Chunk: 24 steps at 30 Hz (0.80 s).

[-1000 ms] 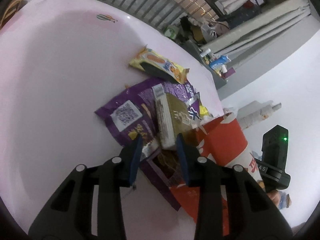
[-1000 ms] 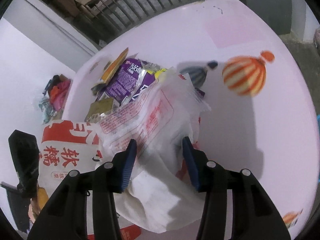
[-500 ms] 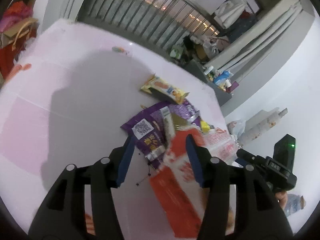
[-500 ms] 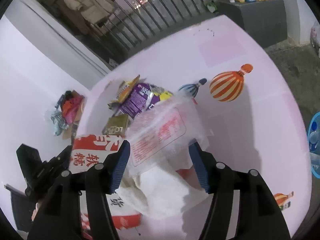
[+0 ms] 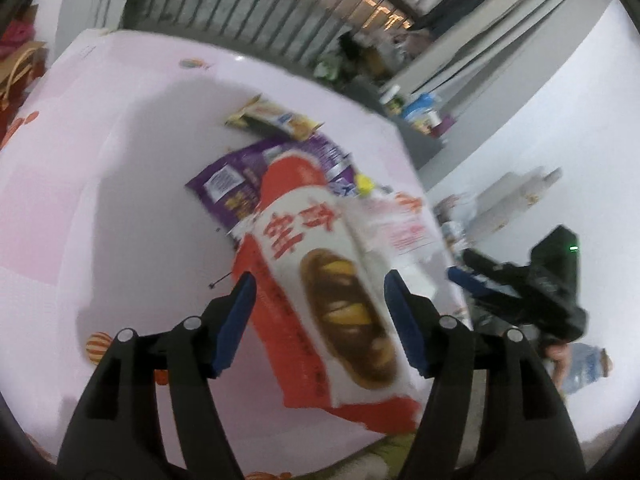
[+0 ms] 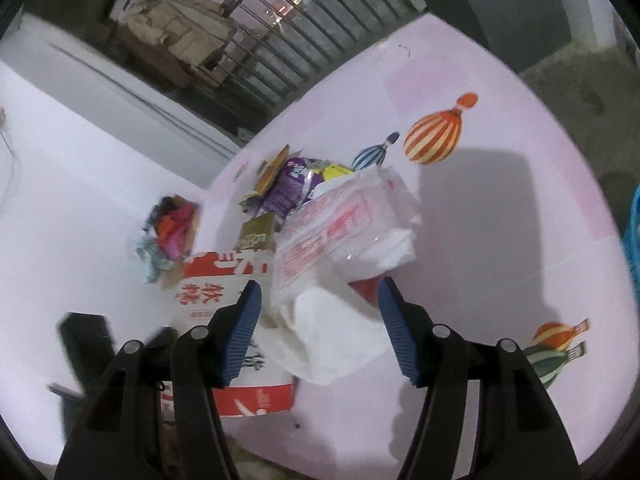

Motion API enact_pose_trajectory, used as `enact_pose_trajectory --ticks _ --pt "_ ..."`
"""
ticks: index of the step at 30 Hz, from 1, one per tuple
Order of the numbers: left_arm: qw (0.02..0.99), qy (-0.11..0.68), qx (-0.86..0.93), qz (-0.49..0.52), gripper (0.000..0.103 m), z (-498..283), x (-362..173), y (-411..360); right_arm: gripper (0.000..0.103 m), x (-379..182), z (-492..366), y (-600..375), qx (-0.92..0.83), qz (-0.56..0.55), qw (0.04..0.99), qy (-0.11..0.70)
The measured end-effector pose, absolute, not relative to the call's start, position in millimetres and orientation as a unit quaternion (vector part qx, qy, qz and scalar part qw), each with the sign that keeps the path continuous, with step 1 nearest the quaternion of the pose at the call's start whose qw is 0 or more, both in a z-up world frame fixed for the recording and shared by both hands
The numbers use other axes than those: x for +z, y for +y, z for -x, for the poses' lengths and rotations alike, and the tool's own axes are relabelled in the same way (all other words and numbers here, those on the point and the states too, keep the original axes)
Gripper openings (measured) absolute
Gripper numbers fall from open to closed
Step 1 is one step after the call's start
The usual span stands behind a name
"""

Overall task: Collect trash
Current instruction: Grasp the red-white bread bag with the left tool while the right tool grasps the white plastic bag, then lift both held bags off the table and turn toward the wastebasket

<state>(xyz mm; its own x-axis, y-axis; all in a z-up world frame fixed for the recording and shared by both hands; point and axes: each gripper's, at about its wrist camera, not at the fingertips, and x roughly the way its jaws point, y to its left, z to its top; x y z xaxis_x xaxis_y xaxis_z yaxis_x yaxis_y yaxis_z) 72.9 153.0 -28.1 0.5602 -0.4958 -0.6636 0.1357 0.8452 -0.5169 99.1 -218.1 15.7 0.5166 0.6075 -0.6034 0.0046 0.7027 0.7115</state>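
Observation:
A heap of trash lies on the pink table [image 5: 100, 200]. A big red and white snack bag [image 5: 320, 280] lies nearest, over a purple wrapper [image 5: 228, 184] and beside a white plastic bag with red print [image 5: 400, 232]; a yellow wrapper [image 5: 276, 118] lies beyond. My left gripper [image 5: 320, 320] is open and empty above the red bag. My right gripper [image 6: 320, 332] is open and empty above the white plastic bag [image 6: 344, 232], with the red and white bag [image 6: 216, 292], a gold packet [image 6: 256, 232] and the purple wrapper [image 6: 288, 188] nearby.
The table edge [image 5: 408, 152] runs close behind the heap, with floor clutter beyond. Balloon prints [image 6: 436, 136] mark the tablecloth. A railing [image 5: 248, 8] stands at the back. A box of colourful items [image 6: 172, 228] sits on the floor.
Both grippers have pulled back and up from the heap and opened wider. The red and white bag has fallen flat, its printed face now showing in the left wrist view.

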Motion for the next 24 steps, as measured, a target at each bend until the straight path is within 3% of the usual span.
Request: enact_pose_trajectory --ticks 4,12,20,24 --pt "0.859 0.434 -0.178 0.205 0.061 -77 -35 151 0.052 2 -105 -221 0.209 -0.393 0.767 0.461" --pt "0.868 0.436 -0.161 0.176 0.045 -78 -32 150 0.044 -12 -117 -206 0.232 -0.413 0.742 0.474" --pt "0.871 0.434 -0.144 0.182 0.024 -70 -27 165 0.044 0 -106 -175 0.267 -0.313 0.774 0.482" --pt "0.876 0.428 -0.138 0.173 0.022 -65 -25 167 0.044 6 -91 -156 0.266 -0.226 0.809 0.473"
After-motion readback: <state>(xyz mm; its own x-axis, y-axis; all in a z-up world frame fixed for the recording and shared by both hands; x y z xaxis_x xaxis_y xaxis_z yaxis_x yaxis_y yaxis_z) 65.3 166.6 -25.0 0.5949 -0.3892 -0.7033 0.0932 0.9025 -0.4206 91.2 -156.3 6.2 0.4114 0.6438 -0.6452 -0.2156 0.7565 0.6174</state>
